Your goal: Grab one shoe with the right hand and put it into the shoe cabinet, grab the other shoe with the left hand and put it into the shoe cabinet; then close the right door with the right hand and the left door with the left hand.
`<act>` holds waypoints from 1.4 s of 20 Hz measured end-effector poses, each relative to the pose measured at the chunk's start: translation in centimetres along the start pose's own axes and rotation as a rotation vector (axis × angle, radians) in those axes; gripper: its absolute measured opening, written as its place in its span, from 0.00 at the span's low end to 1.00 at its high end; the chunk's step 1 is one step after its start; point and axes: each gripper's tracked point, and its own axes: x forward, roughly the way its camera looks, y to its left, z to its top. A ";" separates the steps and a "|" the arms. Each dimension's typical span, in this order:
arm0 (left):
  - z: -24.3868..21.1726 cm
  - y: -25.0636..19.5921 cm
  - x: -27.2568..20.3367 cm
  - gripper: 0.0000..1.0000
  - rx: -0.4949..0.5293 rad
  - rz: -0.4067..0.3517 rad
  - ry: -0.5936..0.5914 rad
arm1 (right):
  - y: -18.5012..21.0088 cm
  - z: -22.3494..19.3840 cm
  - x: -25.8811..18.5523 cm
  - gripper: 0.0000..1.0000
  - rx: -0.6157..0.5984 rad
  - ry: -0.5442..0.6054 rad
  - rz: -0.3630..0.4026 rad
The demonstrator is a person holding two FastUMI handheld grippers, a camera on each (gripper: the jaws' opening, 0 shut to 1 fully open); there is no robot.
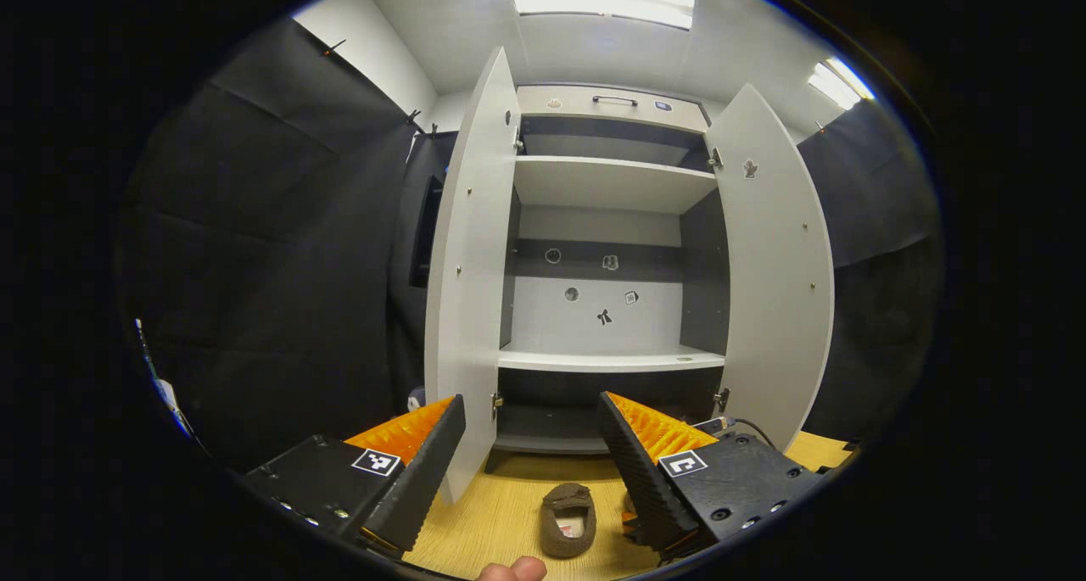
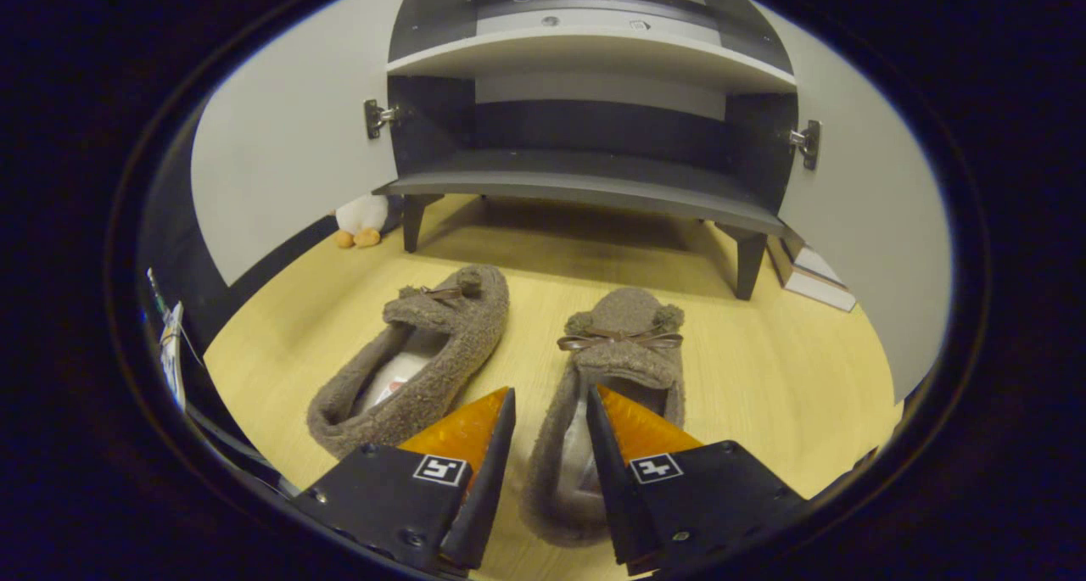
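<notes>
While both doors of the shoe cabinet (image 1: 611, 225) stand wide open, the left tongs (image 1: 530, 420) hang spread apart in front of it, pinching nothing, aimed at the bare white shelves. In the left gripper view the left door (image 1: 471, 267) swings out beside the left finger and the right door (image 1: 776, 267) beside the right one; one brown slipper (image 1: 568, 520) lies on the wooden floor (image 1: 509, 513) between the fingers, short of the cabinet's front edge.

In the right gripper view the right tongs (image 2: 550, 394) hover low over the right shoe (image 2: 615, 369), their fingers parted astride its near side wall (whether either finger touches the fleece cannot be told). The left shoe (image 2: 424, 360) lies just beside it on the floor (image 2: 764, 377), angled, toe toward the cabinet. Both shoes rest in front of the cabinet's dark bottom shelf (image 2: 585, 187), which stands on short legs. A small plush toy (image 2: 361, 218) sits by the left leg, and books (image 2: 810, 280) lie near the right one.
</notes>
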 end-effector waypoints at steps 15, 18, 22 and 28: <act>-0.6 0.0 0.0 0.95 -0.004 -0.006 0.021 | -1.3 0.1 1.7 0.06 -0.021 -0.036 -0.046; -0.5 0.0 -0.1 0.94 0.001 -0.008 0.018 | -1.5 0.8 1.0 0.05 -0.036 -0.074 -0.055; -0.7 -0.2 -0.2 0.94 -0.002 -0.011 0.023 | -2.1 2.1 -1.1 0.05 -0.059 -0.142 -0.048; -0.9 -0.9 -0.1 0.94 -0.003 -0.033 0.024 | -2.0 7.0 -9.1 0.05 -0.058 -0.292 0.012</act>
